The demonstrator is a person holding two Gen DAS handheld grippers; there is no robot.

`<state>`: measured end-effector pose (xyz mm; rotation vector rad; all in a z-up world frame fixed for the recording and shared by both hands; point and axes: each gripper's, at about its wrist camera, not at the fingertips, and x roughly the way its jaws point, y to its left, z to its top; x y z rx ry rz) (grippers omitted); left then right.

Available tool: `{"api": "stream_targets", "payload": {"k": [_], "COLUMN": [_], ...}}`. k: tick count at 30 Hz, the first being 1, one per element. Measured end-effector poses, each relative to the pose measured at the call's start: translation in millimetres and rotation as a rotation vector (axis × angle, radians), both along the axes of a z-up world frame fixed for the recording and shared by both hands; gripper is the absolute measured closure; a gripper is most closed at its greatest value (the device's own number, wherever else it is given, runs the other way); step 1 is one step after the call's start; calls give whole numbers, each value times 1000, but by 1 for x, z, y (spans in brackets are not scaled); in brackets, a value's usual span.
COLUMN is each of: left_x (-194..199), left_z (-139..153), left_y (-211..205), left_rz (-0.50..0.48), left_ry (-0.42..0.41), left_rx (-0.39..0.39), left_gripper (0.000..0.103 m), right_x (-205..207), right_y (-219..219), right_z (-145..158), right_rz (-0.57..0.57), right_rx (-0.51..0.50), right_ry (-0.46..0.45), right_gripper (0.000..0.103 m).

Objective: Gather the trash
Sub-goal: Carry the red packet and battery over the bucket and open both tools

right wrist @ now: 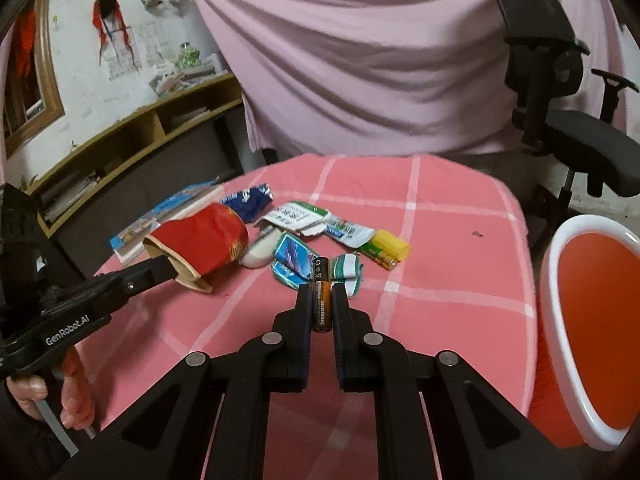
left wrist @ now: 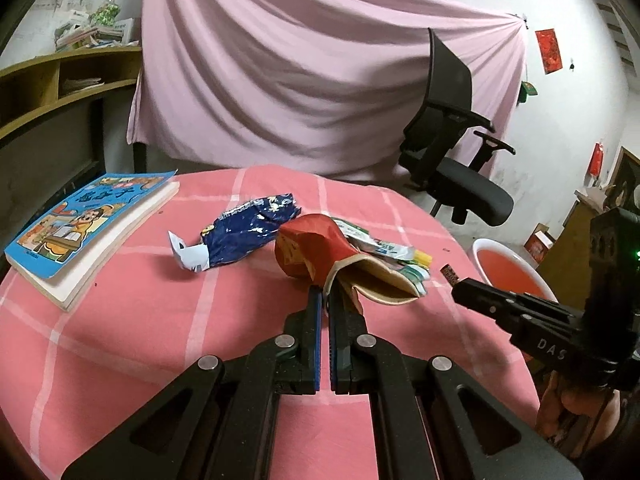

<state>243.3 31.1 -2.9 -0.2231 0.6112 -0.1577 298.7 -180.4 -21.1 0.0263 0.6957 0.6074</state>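
Observation:
My left gripper (left wrist: 325, 294) is shut on the tan rim of a red cloth pouch (left wrist: 320, 250), which shows in the right wrist view (right wrist: 204, 238) too, its mouth held open. My right gripper (right wrist: 322, 288) is shut on a black and gold battery (right wrist: 321, 300), held above the table. Loose trash lies on the pink checked tablecloth (right wrist: 440, 248): a blue foil wrapper (left wrist: 244, 236), white and green sachets (right wrist: 296, 216), a blue-white wrapper (right wrist: 292, 258), a yellow-capped battery (right wrist: 386, 250).
A blue children's book (left wrist: 80, 224) lies at the table's left. A red bin with a white rim (right wrist: 592, 332) stands off the table's right edge. A black office chair (left wrist: 452, 152) and pink drape stand behind. A wooden shelf (right wrist: 132, 136) is at left.

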Motion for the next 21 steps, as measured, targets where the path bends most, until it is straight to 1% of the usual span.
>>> {"api": "stream_targets", "payload": {"k": [5, 12, 16, 21], "left_x": [-3, -15, -20, -23], "left_z": [2, 7, 15, 33], "left_y": [-5, -9, -19, -41], "left_rz": [3, 4, 6, -17], "left_ry": [-13, -72, -121, -177], "left_rx": [-2, -19, -24, -25], "left_gripper": [102, 102, 102, 102], "right_x": [-6, -14, -25, -39], "right_y": [-5, -9, -14, -36], "right_z": [5, 12, 18, 26], "right_rz": [-21, -30, -39, -90], "right_rx": [31, 51, 77, 112], "right_ry": [-39, -104, -168, -253], "right_gripper": [95, 95, 95, 95]}}
